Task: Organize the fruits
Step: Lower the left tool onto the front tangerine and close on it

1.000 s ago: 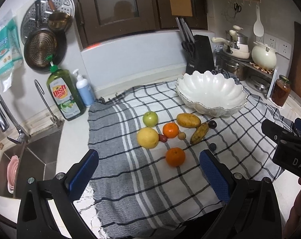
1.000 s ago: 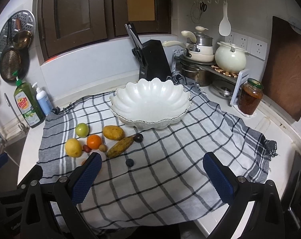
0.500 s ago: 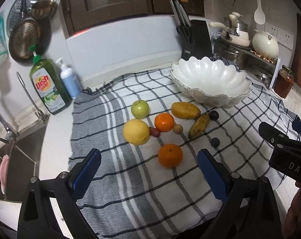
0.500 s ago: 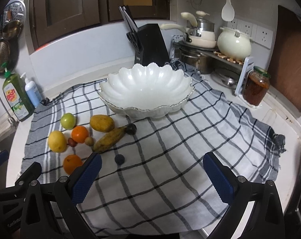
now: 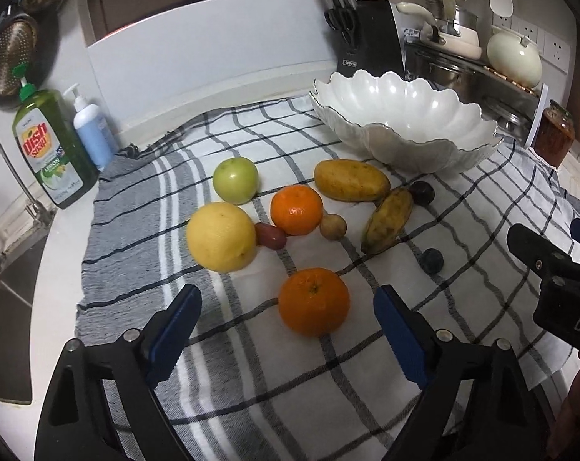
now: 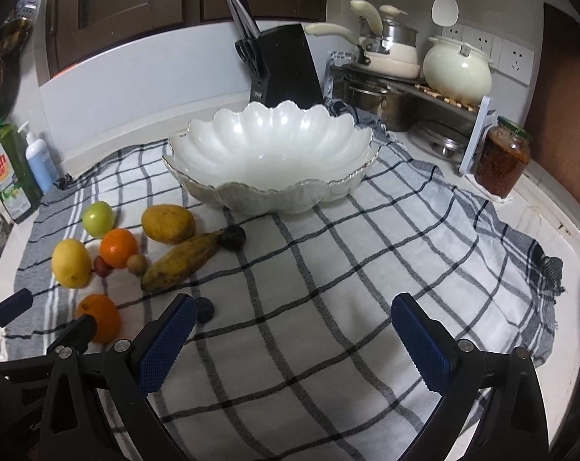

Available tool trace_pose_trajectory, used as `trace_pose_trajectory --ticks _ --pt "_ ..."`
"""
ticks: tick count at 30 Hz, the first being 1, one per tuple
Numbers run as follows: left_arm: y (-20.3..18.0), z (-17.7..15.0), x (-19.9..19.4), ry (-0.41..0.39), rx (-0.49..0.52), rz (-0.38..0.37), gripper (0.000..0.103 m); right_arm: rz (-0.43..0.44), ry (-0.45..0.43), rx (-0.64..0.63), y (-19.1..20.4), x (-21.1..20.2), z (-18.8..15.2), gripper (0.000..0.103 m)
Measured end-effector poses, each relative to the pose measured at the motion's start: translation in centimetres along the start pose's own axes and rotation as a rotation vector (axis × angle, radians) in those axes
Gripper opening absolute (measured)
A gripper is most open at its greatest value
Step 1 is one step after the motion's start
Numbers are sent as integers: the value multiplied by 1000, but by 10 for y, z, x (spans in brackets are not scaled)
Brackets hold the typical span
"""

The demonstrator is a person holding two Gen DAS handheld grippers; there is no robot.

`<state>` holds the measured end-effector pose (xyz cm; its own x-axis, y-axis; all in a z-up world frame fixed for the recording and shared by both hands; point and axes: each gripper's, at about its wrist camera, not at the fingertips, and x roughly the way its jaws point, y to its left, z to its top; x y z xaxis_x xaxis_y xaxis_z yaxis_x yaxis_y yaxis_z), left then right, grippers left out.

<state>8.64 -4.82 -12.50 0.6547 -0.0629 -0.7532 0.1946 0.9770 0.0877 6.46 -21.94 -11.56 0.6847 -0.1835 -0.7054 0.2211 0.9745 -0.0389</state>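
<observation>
Jaws on my left gripper (image 5: 284, 324) have just been narrowing, the nearest orange (image 5: 313, 301) untouched between them; my right gripper (image 6: 291, 328) is spread, gripping nothing.

white counter (image 6: 551, 207), checked cloth (image 6: 328, 269), soap bottles (image 5: 55, 150)

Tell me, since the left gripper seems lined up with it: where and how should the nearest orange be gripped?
Grip the nearest orange across its widest middle, coming down from the near side. It is round and sits alone on the checked cloth, with bare cloth on both flanks for the pads. The left gripper, jaws just closing but open and empty, already frames it.
</observation>
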Motion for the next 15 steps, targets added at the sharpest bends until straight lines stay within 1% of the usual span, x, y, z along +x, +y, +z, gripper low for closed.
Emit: trace_pose_trajectory --ticks 5,7,12,14,15 --pt "-5 -1 14 7 13 -11 80 -11 6 5 -3 11 -4 103" --pt "-7 -1 19 15 20 -14 78 -12 8 5 -4 15 -5 103" --pt "-10 -3 30 32 29 -18 69 -14 6 -3 -3 23 -6 103" --pt "-11 -4 34 43 28 -26 62 -16 9 -5 -3 25 -7 103" --pt "-12 -5 36 46 28 -30 60 -16 10 -6 -4 26 -7 103"
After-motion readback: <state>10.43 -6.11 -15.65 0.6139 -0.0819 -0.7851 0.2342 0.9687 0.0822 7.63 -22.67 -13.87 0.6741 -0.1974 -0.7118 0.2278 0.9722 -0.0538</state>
